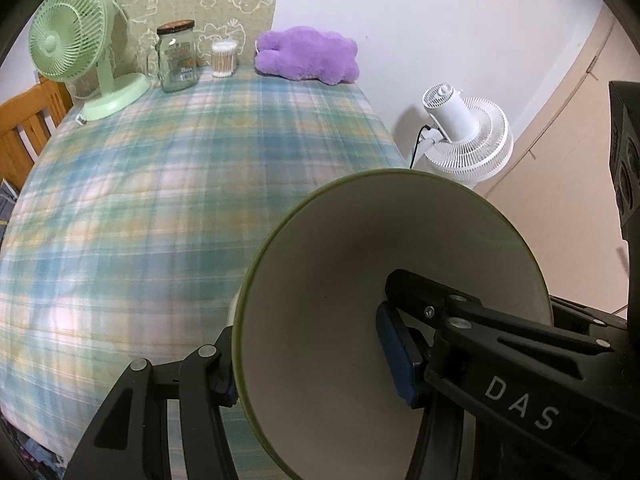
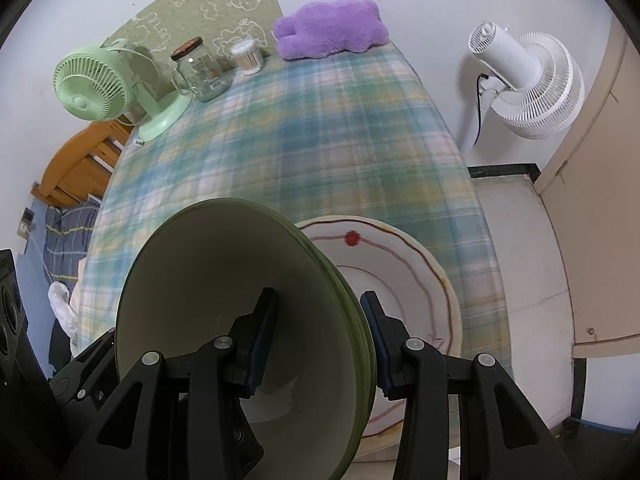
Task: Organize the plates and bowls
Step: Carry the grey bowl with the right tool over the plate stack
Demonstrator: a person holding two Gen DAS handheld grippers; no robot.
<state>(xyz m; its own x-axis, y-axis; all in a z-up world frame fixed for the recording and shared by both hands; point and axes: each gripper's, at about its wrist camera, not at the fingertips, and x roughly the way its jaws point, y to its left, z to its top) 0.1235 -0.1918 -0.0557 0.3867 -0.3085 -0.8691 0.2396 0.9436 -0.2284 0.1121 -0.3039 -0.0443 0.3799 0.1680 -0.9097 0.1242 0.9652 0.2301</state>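
Bowl (image 1: 340,280) pinched in left gripper (image 1: 308,364); right gripper (image 2: 316,336) pinches another, hiding plate (image 2: 404,272).

a plaid-covered counter (image 1: 168,184) carries a green desk fan (image 1: 72,36), a glass jar (image 1: 178,58), a tub of cotton swabs (image 1: 224,58) and a purple plush (image 1: 308,56); a white fan (image 1: 468,136) stands beside it.

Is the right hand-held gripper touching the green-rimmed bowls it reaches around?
Touching. The right wrist view shows the right hand-held gripper clamping the green-rimmed bowls, one finger pressed inside the wall, the other outside.
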